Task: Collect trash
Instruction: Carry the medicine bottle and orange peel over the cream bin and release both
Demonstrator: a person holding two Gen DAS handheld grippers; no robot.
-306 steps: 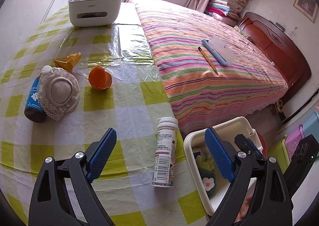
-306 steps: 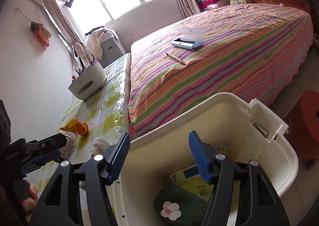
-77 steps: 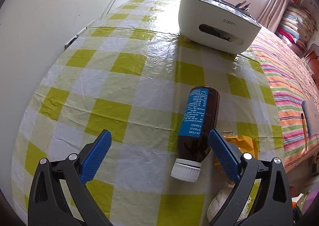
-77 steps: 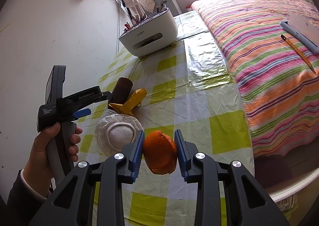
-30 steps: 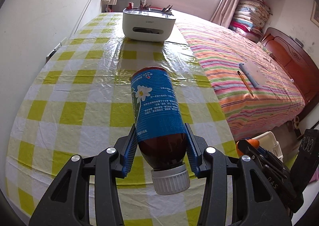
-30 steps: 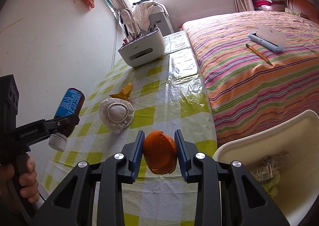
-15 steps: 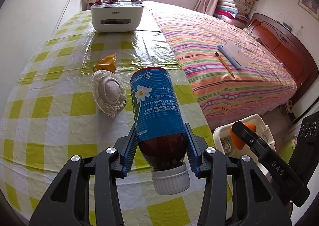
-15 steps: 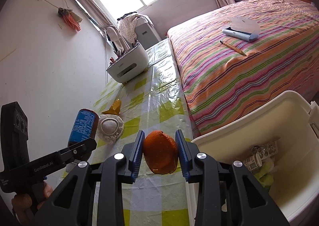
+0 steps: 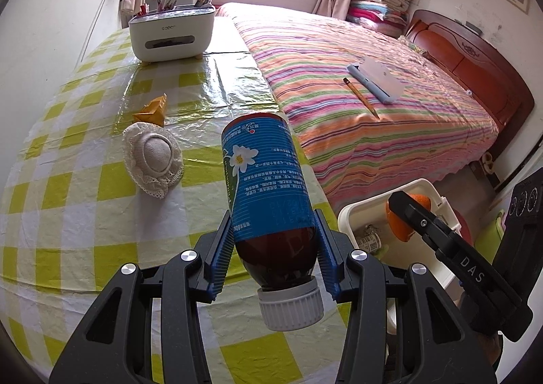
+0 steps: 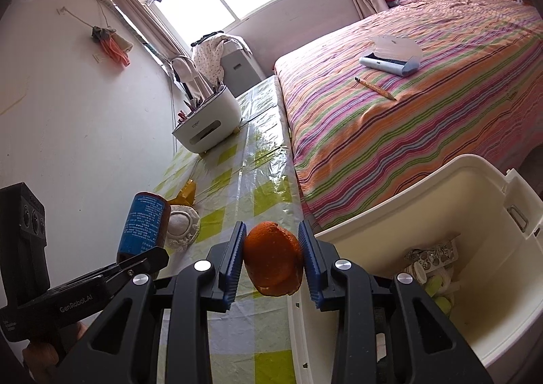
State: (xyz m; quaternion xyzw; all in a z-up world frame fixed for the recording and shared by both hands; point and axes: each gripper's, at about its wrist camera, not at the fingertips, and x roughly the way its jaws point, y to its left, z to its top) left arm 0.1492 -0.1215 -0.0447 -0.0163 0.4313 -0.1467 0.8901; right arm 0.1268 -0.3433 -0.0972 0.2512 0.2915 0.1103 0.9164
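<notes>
My left gripper [image 9: 275, 256] is shut on a brown bottle with a blue label [image 9: 266, 180], held in the air above the table's near right corner, white cap toward the camera. My right gripper [image 10: 273, 262] is shut on an orange peel [image 10: 273, 258] and holds it over the left rim of the cream bin [image 10: 475, 180]. The bin [image 9: 359, 211] stands on the floor between table and bed and holds a white bottle and other scraps [image 10: 427, 265]. The right gripper with the peel [image 9: 397, 224] also shows in the left wrist view.
On the checked tablecloth [image 9: 68, 180] lie a small lace hat [image 9: 152, 160] and a yellow wrapper [image 9: 151, 109]. A white organiser box [image 9: 171, 33] stands at the far end. A striped bed [image 9: 373, 106] with a pencil and a case lies to the right.
Both grippers have moved right, toward the bin. The orange peel now hangs over the bin's rim, and the bottle has come closer to the table's edge.
</notes>
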